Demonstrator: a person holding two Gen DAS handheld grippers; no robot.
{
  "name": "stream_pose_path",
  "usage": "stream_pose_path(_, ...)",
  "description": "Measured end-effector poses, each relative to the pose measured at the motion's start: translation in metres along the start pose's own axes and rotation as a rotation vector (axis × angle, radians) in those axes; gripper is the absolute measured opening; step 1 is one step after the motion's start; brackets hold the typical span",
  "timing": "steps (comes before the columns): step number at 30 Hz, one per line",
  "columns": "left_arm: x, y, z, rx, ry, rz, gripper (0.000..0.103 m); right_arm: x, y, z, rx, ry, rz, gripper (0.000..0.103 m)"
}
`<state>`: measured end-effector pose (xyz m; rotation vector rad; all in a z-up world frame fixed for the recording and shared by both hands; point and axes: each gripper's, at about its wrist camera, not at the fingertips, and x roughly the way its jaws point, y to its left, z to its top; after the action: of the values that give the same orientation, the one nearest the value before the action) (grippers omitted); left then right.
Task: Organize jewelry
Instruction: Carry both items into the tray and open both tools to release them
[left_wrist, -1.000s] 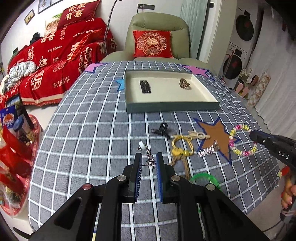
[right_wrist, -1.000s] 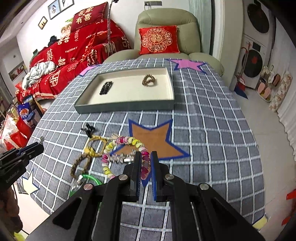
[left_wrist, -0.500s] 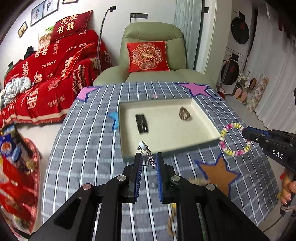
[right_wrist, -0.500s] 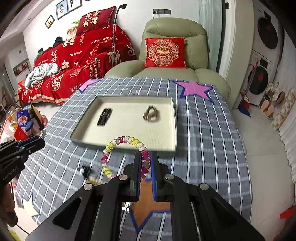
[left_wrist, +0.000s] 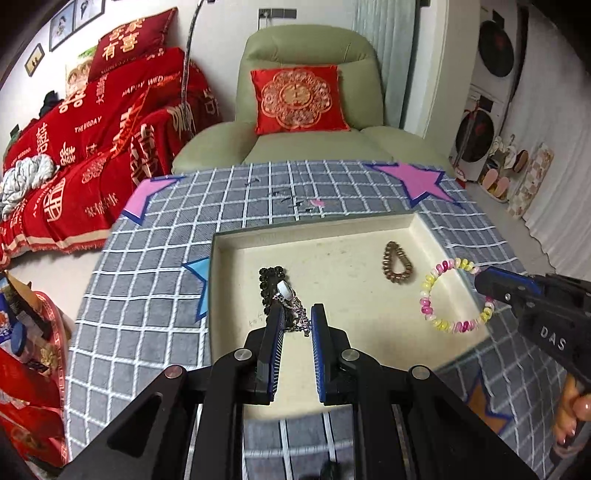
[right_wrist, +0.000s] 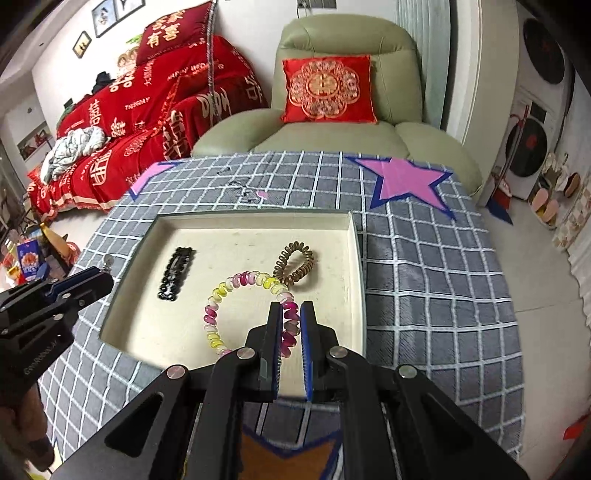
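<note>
the left hand-held gripper hangs over the near part of the shallow cream tray and is clamped on a small silver chain piece, which bunches between the blue pads with a pale oval tag sticking up past the tips. just beyond those tips, in the left wrist view, a black beaded hair clip lies flat on the tray floor, partly hidden by the chain.

the right hand-held gripper is held over the tray's right half, its fingers pressed together on a beaded bracelet of pink, yellow and clear beads. the bracelet's loop hangs open to the left of the fingers, above the tray floor. in the left wrist view the same bracelet dangles from the dark tip of the right hand-held gripper over the tray's right edge, and fingers of the person's hand wrap the handle below.

a brown coil hair tie lies in the tray toward its far right, just behind the hanging bracelet. the black hair clip lies toward the tray's left side, well apart from the coil.

the tray sits on a table covered with a grey checked cloth that bears a pink star patch. a green armchair with a red cushion stands beyond the table.
</note>
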<state>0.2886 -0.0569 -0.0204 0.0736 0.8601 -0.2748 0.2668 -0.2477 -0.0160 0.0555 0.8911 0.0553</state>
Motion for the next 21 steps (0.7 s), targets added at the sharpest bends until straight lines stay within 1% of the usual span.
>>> stream_pose_path(4, 0.034, 0.0, 0.003, -0.006, 0.051, 0.012, 0.023, 0.028, -0.002, 0.002, 0.015, 0.034, -0.002, 0.01)
stream_pose_path(8, 0.058, 0.002, 0.002, -0.006, 0.092, 0.029, 0.023, 0.051, -0.005, 0.0, 0.04, 0.067, -0.001, 0.01)
stream_pose_path(13, 0.075, -0.001, -0.002, 0.017, 0.115, 0.052, 0.023, 0.073, -0.008, -0.006, 0.055, 0.1, -0.012, 0.01)
stream_pose_path(17, 0.084, 0.0, -0.005, 0.007, 0.131, 0.061, 0.023, 0.083, -0.01, -0.01, 0.06, 0.124, -0.014, 0.01)
stream_pose_path(21, 0.092, -0.001, -0.008, 0.025, 0.147, 0.082, 0.023, 0.091, -0.012, -0.014, 0.074, 0.142, -0.007, 0.011)
